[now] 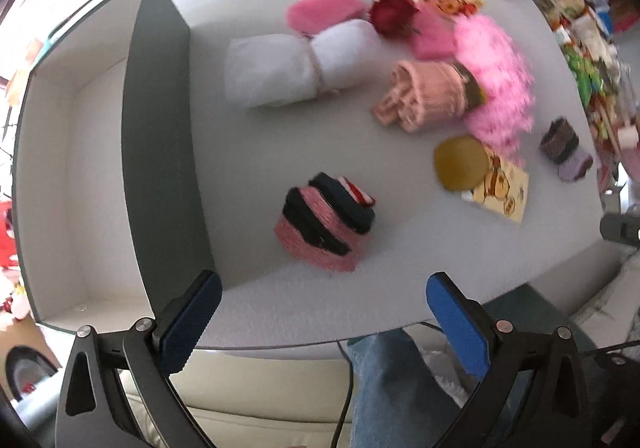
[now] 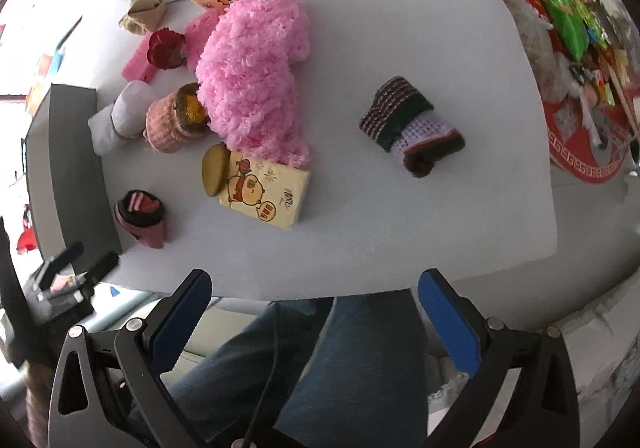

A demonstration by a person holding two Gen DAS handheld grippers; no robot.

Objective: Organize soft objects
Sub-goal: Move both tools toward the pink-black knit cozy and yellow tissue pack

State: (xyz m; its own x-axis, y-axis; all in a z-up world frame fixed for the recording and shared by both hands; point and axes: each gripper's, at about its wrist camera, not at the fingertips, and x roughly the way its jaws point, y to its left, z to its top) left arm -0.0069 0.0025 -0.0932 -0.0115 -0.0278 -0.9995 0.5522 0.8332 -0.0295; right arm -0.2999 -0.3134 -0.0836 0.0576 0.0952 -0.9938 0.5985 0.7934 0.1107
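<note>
Soft objects lie scattered across a pale grey table [image 1: 248, 152], seen from two gripper cameras held above its near edge. The left gripper [image 1: 322, 312] has its blue-padded fingers spread wide apart with nothing between them. Just ahead of it rests a rolled pink-and-black sock bundle [image 1: 326, 224], beside the dark wall of an open grey box [image 1: 160, 136] with a bare white interior, standing on the left of the table. Farther back lie a white rolled cloth [image 1: 296, 62], a ribbed peach knit roll [image 1: 426, 96] and a fluffy pink scarf [image 1: 496, 80], the knit roll touching the scarf. A dark red fabric flower [image 1: 392, 12] sits on pink sponge pads [image 1: 324, 8].

The right gripper [image 2: 314, 312] is likewise spread wide and holds nothing, hovering over the table's near edge above a person's jeans-clad legs [image 2: 320, 360]. Ahead of it, alone on open table, lies a striped purple-and-brown knit piece [image 2: 412, 124]. To its left, a yellow cartoon tissue pack [image 2: 266, 192] touches a mustard round pad [image 2: 216, 170], both against the scarf's near end. Snack packets [image 2: 568, 20] crowd the right side.
</note>
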